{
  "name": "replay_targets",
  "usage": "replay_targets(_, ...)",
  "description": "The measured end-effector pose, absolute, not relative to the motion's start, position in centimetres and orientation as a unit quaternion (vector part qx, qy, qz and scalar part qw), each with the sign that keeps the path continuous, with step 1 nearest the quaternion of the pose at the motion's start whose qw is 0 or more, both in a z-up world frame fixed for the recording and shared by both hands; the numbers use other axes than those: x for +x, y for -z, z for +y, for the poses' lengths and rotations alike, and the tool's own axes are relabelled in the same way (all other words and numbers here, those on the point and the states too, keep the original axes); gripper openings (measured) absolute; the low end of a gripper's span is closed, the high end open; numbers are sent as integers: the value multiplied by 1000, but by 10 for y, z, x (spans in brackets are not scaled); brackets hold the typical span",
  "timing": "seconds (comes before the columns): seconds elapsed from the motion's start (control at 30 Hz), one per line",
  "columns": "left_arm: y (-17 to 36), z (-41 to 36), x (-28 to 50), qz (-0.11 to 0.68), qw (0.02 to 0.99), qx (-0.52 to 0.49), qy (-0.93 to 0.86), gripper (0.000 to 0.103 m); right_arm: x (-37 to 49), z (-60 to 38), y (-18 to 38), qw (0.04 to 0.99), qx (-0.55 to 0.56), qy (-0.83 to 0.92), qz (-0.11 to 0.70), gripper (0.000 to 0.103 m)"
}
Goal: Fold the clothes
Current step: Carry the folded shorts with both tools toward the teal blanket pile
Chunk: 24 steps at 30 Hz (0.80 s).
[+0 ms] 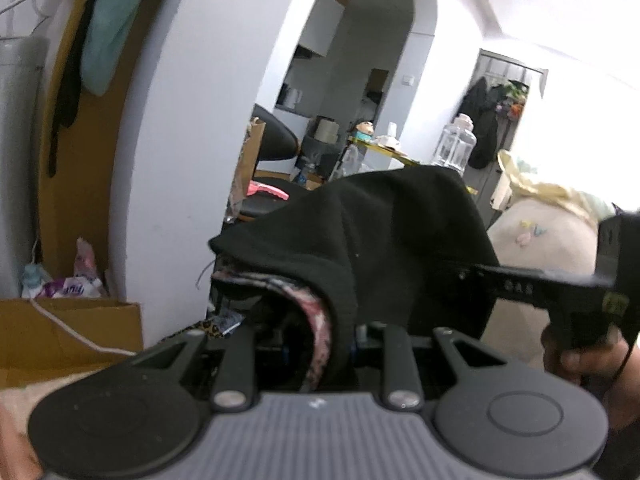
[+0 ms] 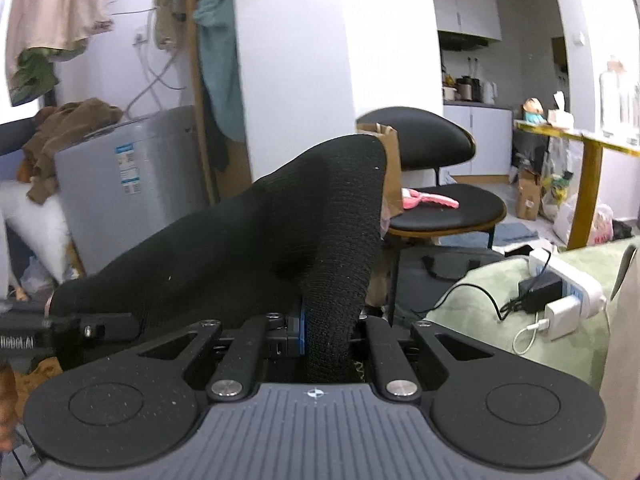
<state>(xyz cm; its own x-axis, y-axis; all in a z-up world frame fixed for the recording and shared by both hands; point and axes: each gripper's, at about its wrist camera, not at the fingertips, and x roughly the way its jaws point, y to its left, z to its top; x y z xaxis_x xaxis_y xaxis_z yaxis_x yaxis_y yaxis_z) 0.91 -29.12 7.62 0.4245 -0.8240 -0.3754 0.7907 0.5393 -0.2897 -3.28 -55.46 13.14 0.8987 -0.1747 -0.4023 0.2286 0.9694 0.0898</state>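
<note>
A black knitted garment (image 1: 384, 240) with a pink patterned lining (image 1: 316, 320) hangs in the air between both grippers. My left gripper (image 1: 320, 344) is shut on one edge of it, the cloth bunched between its fingers and hiding the tips. My right gripper (image 2: 320, 340) is shut on the other edge of the same black garment (image 2: 280, 240), which drapes up and to the left. The right gripper also shows at the right of the left wrist view (image 1: 472, 270), and the left gripper at the left edge of the right wrist view (image 2: 120, 322).
A black chair (image 2: 440, 204) with a pink item on its seat stands ahead. A grey washing machine (image 2: 128, 184) is at the left, a yellow-legged table (image 2: 584, 168) at the right. A green surface (image 2: 500, 280) holds chargers and a power strip. A cardboard box (image 1: 72, 328) sits low left.
</note>
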Motion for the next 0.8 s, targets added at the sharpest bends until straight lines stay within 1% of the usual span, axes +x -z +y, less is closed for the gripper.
replay_targets(0.07,-61,-297,14,237,840,-33,486,26,-24,-558,-118,970,64,118,204,9)
replay_targets(0.33,-2,-315,56,260,833,-36,487,26,9,-573,-63,963,73,140,220,9)
replay_targets(0.7,96,-346,105,314,813,-62,487,26,46,-598,38,951,53,161,259,9)
replay_targets(0.8,123,-357,113,328,806,-71,488,26,54,-607,63,945,72,183,261,9)
